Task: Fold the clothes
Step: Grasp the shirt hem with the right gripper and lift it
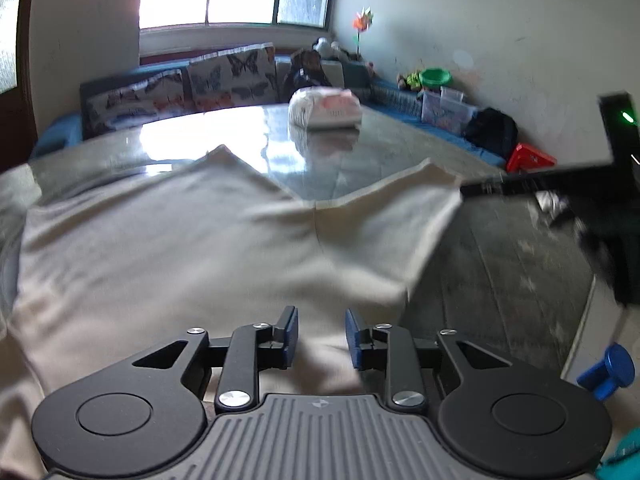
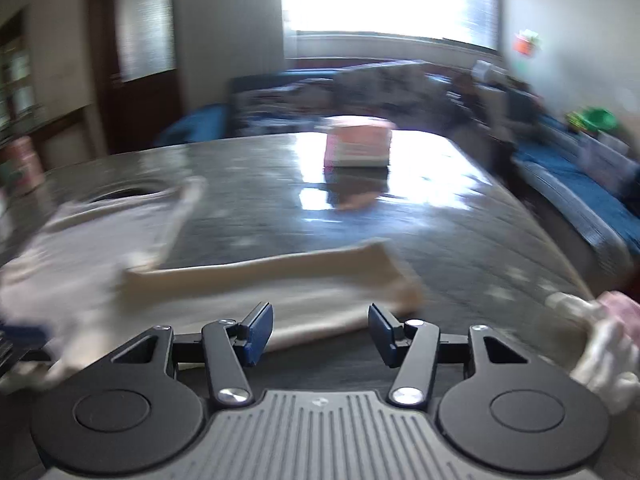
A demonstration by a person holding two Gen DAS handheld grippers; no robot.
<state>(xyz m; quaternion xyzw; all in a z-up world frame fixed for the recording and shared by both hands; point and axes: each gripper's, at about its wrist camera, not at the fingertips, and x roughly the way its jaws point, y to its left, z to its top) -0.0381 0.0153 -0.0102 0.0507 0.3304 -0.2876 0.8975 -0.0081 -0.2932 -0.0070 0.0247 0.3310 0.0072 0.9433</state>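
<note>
A cream garment point(image 1: 168, 248) lies spread on the glossy table point(image 1: 360, 160). My left gripper point(image 1: 321, 334) is open and empty, just above the garment's near part. In the left wrist view the right gripper's dark body point(image 1: 568, 188) reaches to the garment's far right corner. In the right wrist view the garment point(image 2: 304, 288) lies folded in a band in front of my right gripper point(image 2: 320, 334), which is open and empty. A second pale garment point(image 2: 100, 240) lies at the left. Both views are blurred by motion.
A wrapped white and pink package point(image 1: 324, 108) stands at the table's far side, also in the right wrist view point(image 2: 358, 146). A sofa with butterfly cushions point(image 1: 208, 80) runs behind the table. Toys and boxes point(image 1: 444, 100) line the right wall.
</note>
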